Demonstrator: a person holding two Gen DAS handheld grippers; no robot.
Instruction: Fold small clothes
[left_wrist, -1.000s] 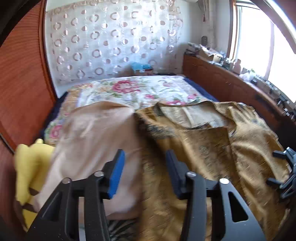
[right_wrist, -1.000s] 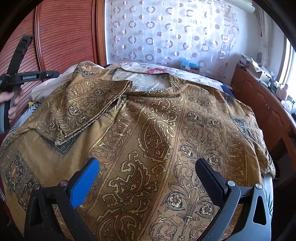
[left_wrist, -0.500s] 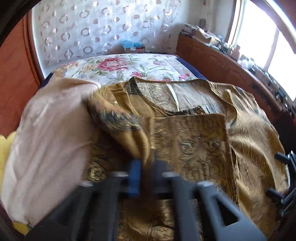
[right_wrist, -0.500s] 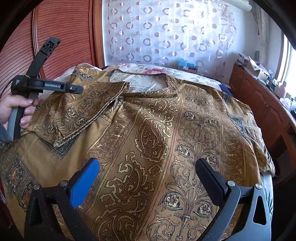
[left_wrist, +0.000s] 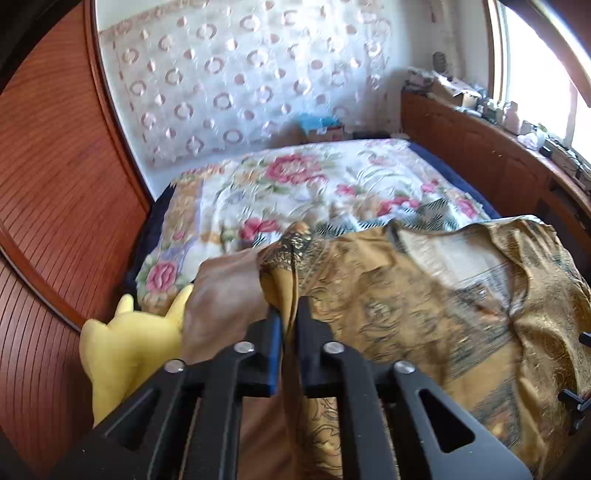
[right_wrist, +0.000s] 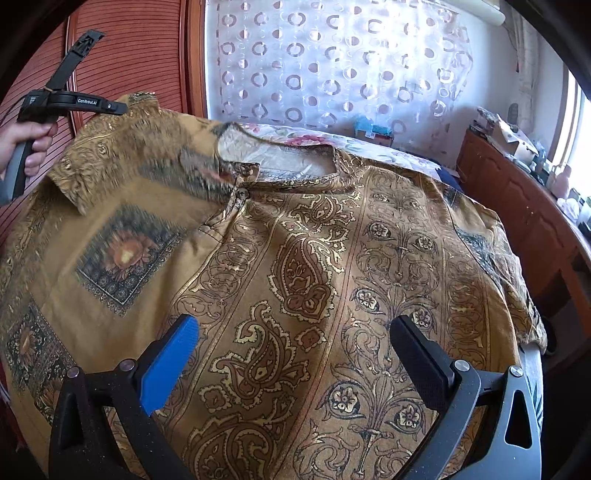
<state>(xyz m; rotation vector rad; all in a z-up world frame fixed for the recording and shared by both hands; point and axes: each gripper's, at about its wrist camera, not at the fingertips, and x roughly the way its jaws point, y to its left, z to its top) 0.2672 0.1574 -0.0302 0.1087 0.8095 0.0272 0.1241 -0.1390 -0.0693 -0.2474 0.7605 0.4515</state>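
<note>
A fold of the paisley shirt (left_wrist: 388, 295) was pinched by the left claw (left_wrist: 289, 325) (jaws easing apart); the right claw (right_wrist: 295, 354) was held spread above it.

- The shirt's (right_wrist: 303, 258) raised sleeve (right_wrist: 147, 162) is smeared with blur in the right wrist view, its print unreadable.
- The shirt's near hem is cut off by the bottom edge in both views.
- The yellow soft toy (left_wrist: 125, 350) is partly hidden behind the left gripper's (left_wrist: 290, 325) frame.
- The small clutter on the window ledge (left_wrist: 517, 118) is too tiny to identify.
- Only fingers of a hand (right_wrist: 26, 147) show at the left edge.
</note>
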